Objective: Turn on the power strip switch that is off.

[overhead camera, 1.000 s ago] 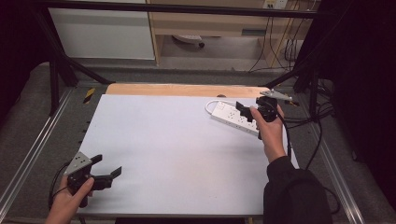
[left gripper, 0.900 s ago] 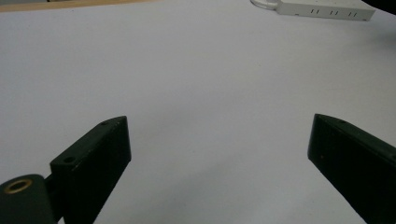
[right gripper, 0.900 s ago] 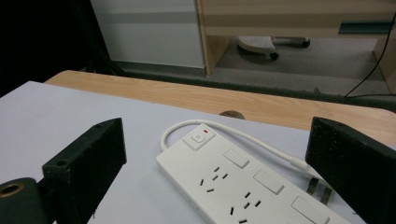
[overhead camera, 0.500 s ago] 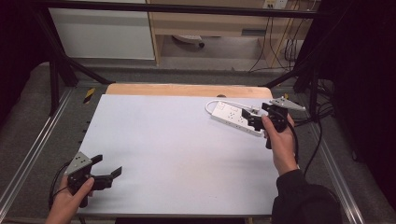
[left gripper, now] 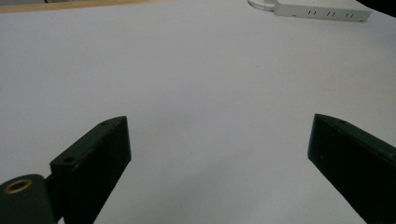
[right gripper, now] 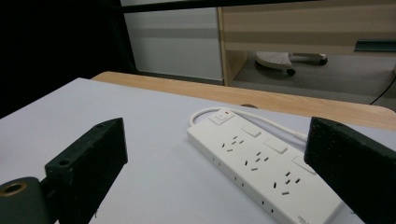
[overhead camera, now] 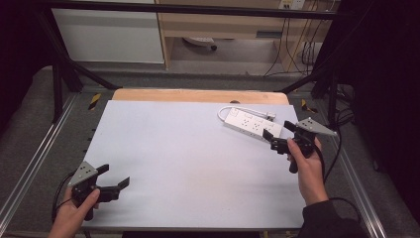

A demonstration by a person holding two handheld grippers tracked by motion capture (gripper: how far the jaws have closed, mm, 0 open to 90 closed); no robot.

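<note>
A white power strip (overhead camera: 250, 124) with several sockets lies flat at the back right of the white table top (overhead camera: 188, 153), its white cable looping behind it. In the right gripper view the power strip (right gripper: 261, 163) sits just ahead of the wide-apart jaws. My right gripper (overhead camera: 278, 133) is open and held just in front of the strip's right end, with nothing in it. My left gripper (overhead camera: 115, 177) rests open at the table's near left corner, empty. The left gripper view has the power strip (left gripper: 322, 8) far off at the top right.
A wooden strip (overhead camera: 198, 95) runs along the table's far edge. Metal rails (overhead camera: 29, 168) flank the table on both sides. Cables (overhead camera: 337, 148) trail at the right side, and a cabinet (overhead camera: 109, 34) and a shelf unit stand behind on the floor.
My right gripper has drawn back from over the power strip toward the near right, and its hand has turned. The left gripper has stayed where it was.
</note>
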